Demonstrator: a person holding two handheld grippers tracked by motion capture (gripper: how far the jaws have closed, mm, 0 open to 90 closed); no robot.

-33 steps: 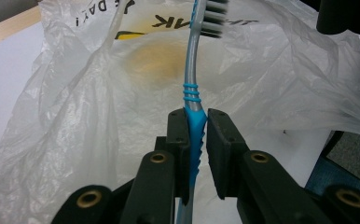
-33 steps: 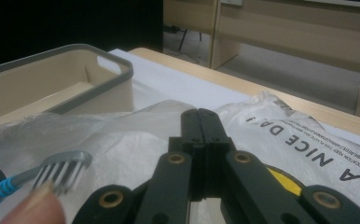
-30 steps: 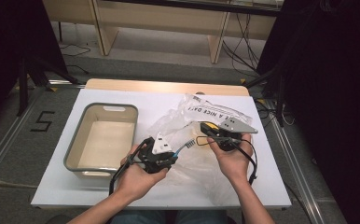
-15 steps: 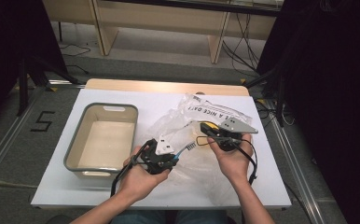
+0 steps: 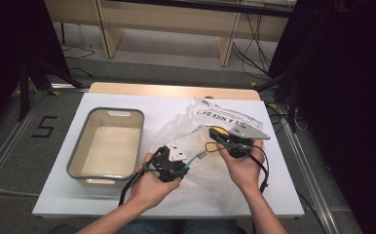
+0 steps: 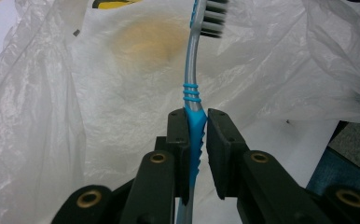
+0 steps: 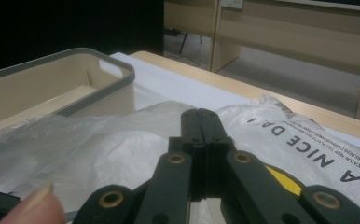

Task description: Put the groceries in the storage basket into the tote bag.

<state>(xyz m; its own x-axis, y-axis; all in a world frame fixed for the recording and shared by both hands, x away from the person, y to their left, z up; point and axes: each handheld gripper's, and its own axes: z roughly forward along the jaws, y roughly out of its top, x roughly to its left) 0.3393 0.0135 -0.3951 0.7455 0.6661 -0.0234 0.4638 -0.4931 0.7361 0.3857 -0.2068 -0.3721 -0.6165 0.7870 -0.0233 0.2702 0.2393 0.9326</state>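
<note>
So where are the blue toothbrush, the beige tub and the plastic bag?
Blue and clear plastic toothbrush (image 6: 193,93): left gripper view, ribbed neck.
Beige grey-rimmed tub (image 5: 104,174): high view, near rim.
Crinkled clear plastic bag (image 7: 122,140): right gripper view, raised fold.

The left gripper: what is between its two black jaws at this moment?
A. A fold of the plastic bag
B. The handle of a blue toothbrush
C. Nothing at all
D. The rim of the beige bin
B. In the left gripper view, the left gripper has its jaws pressed on the blue handle of the toothbrush, whose bristled head points away over the plastic bag.
</note>
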